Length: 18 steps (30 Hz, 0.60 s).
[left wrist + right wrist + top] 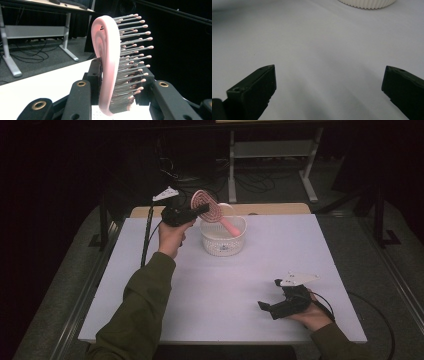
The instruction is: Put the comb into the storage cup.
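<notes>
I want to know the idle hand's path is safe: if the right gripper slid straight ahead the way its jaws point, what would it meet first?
Probably only bare table at first. The right gripper, jaws open and empty, points across the white surface toward the ribbed white basket, which looks like the first thing in line, though depth is hard to judge.

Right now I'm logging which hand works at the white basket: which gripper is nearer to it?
Left. The left gripper holds the pink hairbrush at the white basket rim. The right gripper rests open on the table, nearer the person.
</notes>
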Motion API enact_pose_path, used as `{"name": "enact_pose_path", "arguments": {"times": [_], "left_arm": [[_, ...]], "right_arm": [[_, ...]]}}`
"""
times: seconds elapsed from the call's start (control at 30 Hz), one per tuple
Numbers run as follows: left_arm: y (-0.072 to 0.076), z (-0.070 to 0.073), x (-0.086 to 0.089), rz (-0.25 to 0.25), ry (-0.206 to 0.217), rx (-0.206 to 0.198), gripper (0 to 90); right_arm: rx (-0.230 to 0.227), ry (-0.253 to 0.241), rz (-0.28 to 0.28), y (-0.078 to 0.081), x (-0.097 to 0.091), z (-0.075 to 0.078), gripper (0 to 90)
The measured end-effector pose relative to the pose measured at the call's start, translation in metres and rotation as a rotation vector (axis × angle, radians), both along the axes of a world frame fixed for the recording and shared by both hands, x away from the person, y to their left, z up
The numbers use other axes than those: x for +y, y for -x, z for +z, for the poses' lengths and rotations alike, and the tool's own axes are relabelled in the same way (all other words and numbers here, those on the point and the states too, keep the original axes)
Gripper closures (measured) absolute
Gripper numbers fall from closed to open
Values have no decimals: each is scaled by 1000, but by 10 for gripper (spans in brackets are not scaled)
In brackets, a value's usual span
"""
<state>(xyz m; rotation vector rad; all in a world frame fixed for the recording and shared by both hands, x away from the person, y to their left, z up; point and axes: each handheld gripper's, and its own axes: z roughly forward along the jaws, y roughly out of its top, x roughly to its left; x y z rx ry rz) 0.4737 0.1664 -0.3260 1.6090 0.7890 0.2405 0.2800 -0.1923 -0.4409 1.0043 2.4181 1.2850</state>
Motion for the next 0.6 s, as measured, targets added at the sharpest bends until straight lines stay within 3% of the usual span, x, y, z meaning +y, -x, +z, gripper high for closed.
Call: {"name": "enact_pose_path", "arguments": {"times": [0.4, 0.6], "left_arm": [[-4, -11, -12, -7, -11, 31, 644], [-4, -16, -17, -17, -40, 39, 644]], "right_arm": [[-1, 2, 0, 0, 0, 0, 0], [0, 0, 0, 0, 0, 0, 0]]}}
